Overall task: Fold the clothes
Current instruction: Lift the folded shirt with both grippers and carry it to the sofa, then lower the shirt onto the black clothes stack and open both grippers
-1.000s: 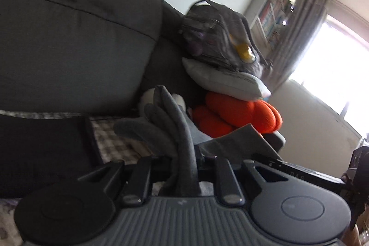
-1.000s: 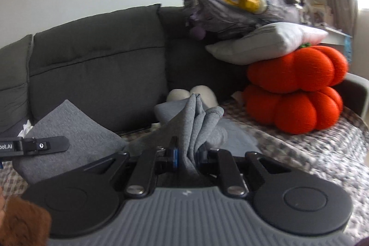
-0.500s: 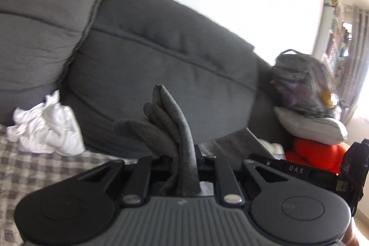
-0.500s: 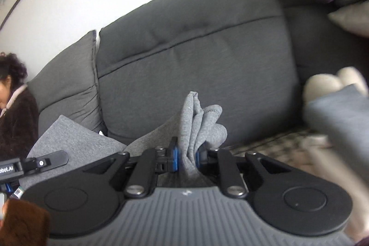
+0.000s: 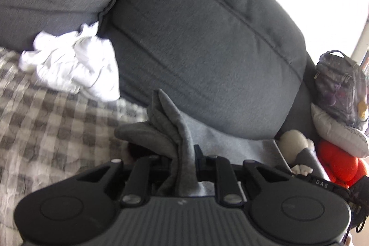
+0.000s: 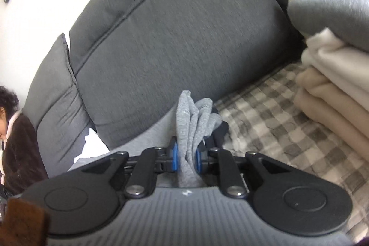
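Note:
A grey garment (image 5: 168,126) is bunched between the jaws of my left gripper (image 5: 183,159), which is shut on it; the cloth runs right as a lighter grey sheet (image 5: 221,142) toward the other gripper. In the right wrist view the same grey garment (image 6: 192,117) sticks up in folds from my right gripper (image 6: 186,159), shut on it between blue pads (image 6: 174,157). Both grippers hang low over the checked sofa cover (image 5: 46,126), in front of the dark grey back cushions (image 5: 207,43).
A crumpled white garment (image 5: 71,66) lies at the seat's back left. A stack of folded cream and grey clothes (image 6: 332,75) sits at the right. A backpack (image 5: 339,84), pillow and orange plush (image 5: 339,165) fill the far right. A person (image 6: 13,144) sits at left.
Both grippers have swung left and tilted down toward the seat, still holding the grey garment. The folded stack now looms near the right gripper; the white garment has come into the left view.

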